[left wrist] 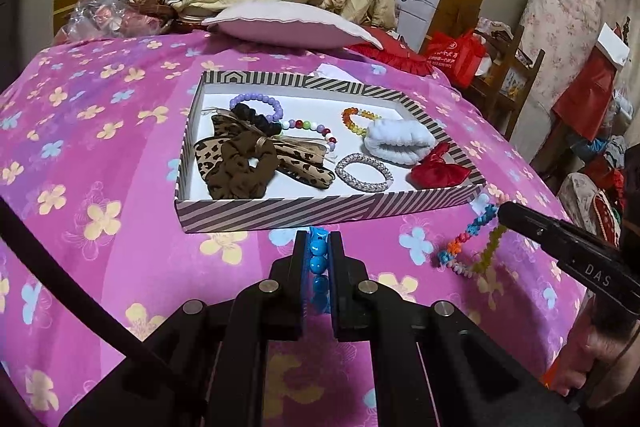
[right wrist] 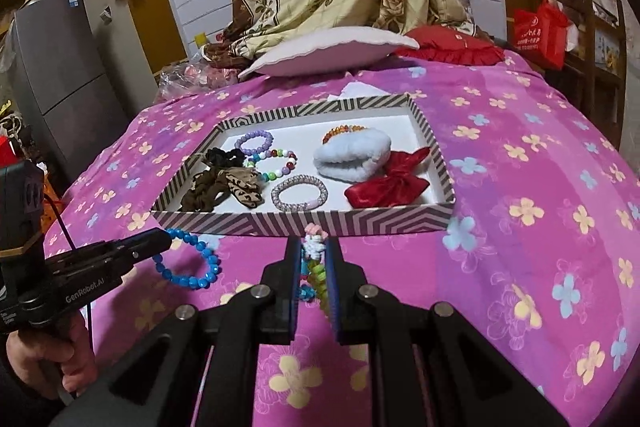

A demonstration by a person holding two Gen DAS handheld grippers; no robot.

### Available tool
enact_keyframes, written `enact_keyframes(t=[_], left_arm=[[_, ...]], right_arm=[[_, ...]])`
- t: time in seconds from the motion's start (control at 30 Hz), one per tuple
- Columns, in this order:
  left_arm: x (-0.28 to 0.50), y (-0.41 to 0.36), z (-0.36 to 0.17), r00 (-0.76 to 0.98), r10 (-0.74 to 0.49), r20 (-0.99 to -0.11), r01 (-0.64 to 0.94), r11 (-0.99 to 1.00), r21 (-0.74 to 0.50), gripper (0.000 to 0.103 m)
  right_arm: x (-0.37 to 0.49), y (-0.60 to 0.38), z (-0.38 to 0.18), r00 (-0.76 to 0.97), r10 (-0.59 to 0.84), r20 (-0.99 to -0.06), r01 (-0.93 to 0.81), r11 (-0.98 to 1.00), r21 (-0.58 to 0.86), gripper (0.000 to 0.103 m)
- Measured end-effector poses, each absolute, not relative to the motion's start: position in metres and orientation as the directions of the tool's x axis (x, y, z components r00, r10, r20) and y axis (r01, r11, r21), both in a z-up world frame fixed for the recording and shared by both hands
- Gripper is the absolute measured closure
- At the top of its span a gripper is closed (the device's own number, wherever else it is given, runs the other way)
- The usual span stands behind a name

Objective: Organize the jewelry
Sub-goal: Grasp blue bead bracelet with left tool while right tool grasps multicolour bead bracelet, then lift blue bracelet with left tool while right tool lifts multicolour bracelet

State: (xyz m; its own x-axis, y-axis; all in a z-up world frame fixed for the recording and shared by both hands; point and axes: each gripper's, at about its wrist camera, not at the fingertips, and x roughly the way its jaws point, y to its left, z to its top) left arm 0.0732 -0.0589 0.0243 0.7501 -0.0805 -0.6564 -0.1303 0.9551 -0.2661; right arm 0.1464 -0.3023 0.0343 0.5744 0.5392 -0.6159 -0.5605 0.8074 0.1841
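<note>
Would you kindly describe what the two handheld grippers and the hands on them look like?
Both are matte black with flat parallel fingers and silver pivot pins. The left gripper reads "GenRobot.AI" in white and trails a black cable; the right gripper reads "DAS". The right fingers' pads look blue. A bare hand grips each handle; no sleeve shows.

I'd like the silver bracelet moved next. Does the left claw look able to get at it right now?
Probably not yet: the left claw is shut on the blue bracelet. The silver bracelet lies uncovered in the tray, just past the near wall.
</note>
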Motion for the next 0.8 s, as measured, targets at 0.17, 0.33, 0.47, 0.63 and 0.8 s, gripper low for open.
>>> enact_keyframes(t=[0.17,0.33,0.47,0.63,0.8], left_arm=[[0.0732,-0.0586,0.0234,0.746,-0.075,-0.661,-0.138,0.954,-0.265,0.103],[0.0740,-0.0590,0.0221,0.741,-0.064,-0.669,-0.145,0.957,-0.252,0.103],[0.0745,-0.0601,0.0208,0.737,-0.064,-0.673,-0.143,0.958,-0.248,0.103],[0.0741,-0.0607,0.0204,0.738,-0.064,-0.672,-0.142,0.958,-0.248,0.103],[0.0742,-0.0618,0.0201,0.736,-0.063,-0.674,-0.140,0.960,-0.242,0.103]], right_arm=[[0.1433,-0.2993,0.0369,0.579,0.555,-0.597,-0.573,0.798,0.186,0.091],[0.1443,-0.2977,0.0344,0.558,0.570,-0.603,-0.575,0.790,0.215,0.091],[0.1446,-0.2958,0.0312,0.553,0.559,-0.618,-0.566,0.796,0.214,0.091],[0.1406,-0.2973,0.0372,0.588,0.550,-0.593,-0.563,0.805,0.188,0.091],[0.1374,-0.2921,0.0385,0.601,0.539,-0.590,-0.578,0.803,0.146,0.091]])
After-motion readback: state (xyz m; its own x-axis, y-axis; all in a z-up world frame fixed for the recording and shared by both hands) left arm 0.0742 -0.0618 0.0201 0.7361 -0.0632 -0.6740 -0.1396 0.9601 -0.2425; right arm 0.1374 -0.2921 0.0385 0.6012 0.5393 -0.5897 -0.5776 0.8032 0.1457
